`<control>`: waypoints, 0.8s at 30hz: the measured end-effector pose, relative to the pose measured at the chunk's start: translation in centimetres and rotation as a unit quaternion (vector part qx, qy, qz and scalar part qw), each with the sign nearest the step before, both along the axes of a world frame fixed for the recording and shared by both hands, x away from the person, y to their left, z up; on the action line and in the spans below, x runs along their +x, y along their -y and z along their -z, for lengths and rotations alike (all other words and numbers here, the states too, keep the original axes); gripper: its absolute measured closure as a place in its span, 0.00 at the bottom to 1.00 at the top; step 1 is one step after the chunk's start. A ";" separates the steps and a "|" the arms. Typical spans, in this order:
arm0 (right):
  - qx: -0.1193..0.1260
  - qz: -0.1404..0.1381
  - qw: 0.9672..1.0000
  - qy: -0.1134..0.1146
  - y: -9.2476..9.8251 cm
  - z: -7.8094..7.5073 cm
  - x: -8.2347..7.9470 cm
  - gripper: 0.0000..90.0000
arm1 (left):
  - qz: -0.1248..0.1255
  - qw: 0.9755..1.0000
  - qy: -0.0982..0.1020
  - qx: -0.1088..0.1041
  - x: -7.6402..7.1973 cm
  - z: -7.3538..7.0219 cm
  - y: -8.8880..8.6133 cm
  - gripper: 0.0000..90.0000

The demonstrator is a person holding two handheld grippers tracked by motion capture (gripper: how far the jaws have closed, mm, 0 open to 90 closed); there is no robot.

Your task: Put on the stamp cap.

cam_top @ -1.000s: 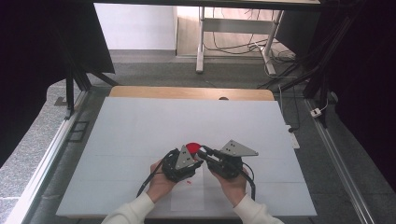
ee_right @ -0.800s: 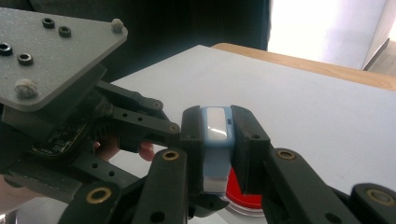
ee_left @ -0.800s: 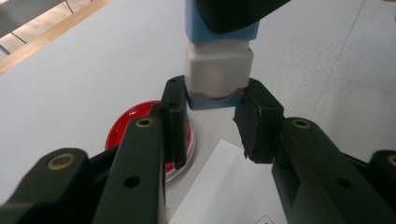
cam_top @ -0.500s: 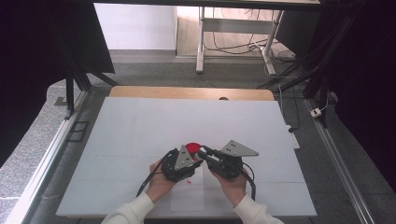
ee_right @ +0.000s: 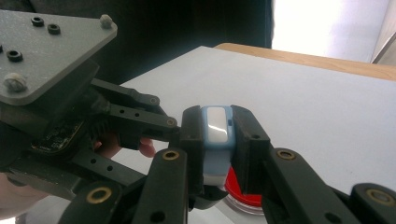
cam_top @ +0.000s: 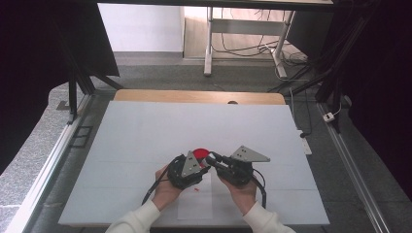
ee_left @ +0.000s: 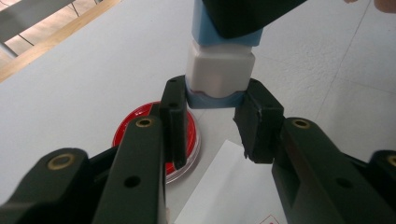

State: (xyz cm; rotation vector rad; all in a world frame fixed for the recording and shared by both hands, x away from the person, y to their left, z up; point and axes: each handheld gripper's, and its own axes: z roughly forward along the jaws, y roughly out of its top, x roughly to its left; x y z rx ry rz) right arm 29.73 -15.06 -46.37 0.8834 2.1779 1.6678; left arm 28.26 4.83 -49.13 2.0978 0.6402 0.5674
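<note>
1. High view: both hands meet near the front of the flat white desk (cam_top: 145, 126). A round red dish (cam_top: 199, 154) sits just behind the tongs.
2. Left gripper view: the left tongs (ee_left: 211, 122) pinch the blue bottom of a boxy white and blue stamp (ee_left: 220, 70). Smooth white paper (ee_left: 229, 186) lies below.
3. Right gripper view: the right tongs (ee_right: 218, 135) pinch the stamp's (ee_right: 216, 128) blue top, above the shiny red dish (ee_right: 243, 193).

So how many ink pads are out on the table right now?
1. The red ink pad sits on the table just beyond the two grippers, under the stamp that both hold. Another could be hidden behind the hands.
</note>
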 end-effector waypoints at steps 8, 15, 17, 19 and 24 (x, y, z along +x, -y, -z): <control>-0.002 -0.002 1.000 0.000 -0.1 0.2 0.0 0.84 | -0.001 1.000 0.008 0.006 -0.1 0.0 0.0 0.73; -0.006 -0.007 1.000 -0.011 0.0 0.3 0.1 0.84 | 0.000 1.000 0.010 0.016 -0.2 0.0 0.1 0.72; -0.004 -0.008 1.000 -0.012 0.0 0.3 0.1 0.84 | 0.000 1.000 0.011 0.015 -0.2 0.0 0.1 0.72; -0.003 -0.009 1.000 -0.014 0.0 0.2 0.2 0.84 | 0.001 1.000 0.005 0.008 -0.1 0.0 0.1 0.72; -0.002 -0.007 1.000 -0.016 0.1 0.3 0.3 0.84 | 0.002 1.000 -0.007 0.005 0.2 0.3 -0.1 0.72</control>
